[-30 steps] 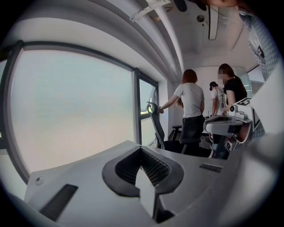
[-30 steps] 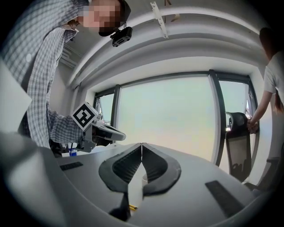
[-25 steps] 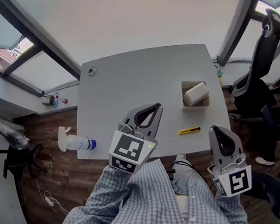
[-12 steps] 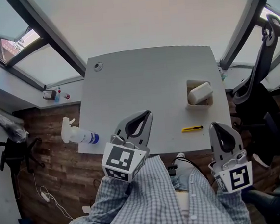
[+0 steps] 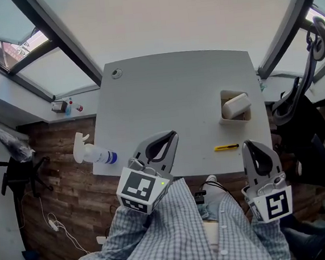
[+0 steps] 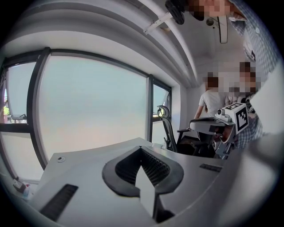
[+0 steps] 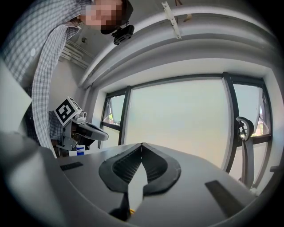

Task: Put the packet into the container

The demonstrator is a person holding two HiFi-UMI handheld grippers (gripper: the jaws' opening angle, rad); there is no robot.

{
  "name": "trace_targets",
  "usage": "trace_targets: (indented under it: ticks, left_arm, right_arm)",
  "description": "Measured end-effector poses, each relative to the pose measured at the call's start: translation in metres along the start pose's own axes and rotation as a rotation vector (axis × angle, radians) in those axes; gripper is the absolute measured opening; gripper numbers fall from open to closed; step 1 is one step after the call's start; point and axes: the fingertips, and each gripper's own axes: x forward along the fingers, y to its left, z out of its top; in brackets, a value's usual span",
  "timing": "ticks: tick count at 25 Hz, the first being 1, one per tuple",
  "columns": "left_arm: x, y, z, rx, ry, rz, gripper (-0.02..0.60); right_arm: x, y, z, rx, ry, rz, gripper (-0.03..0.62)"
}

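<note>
The white packet [image 5: 235, 106] lies inside the beige open container [image 5: 232, 121] at the right side of the grey table [image 5: 171, 97]. My left gripper [image 5: 171, 135] hovers over the table's near edge, left of centre, shut with nothing between its jaws. My right gripper [image 5: 250, 145] is held near the front right corner, in front of the container, also shut and empty. In the left gripper view the shut jaws [image 6: 141, 149] point across the table toward the windows. The right gripper view shows its jaws [image 7: 142, 144] meeting at the tip.
A yellow utility knife [image 5: 226, 147] lies near the front edge, between the container and my right gripper. A white spray bottle [image 5: 93, 155] sits at the table's front left corner. An office chair [image 5: 306, 104] stands at the right. The person's checked shirt fills the foreground.
My left gripper has drawn back a little toward the person and to the left. The head view has shifted slightly. The right gripper and the packet have stayed put.
</note>
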Motion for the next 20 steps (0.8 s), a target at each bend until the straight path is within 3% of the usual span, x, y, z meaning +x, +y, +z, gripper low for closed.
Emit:
trace_targets:
  ticks: [20]
  left_arm:
    - [0.013, -0.009, 0.007, -0.001, -0.021, -0.068, 0.008]
  right_arm:
    - [-0.001, 0.004, -0.007, -0.021, 0.052, -0.01, 0.014]
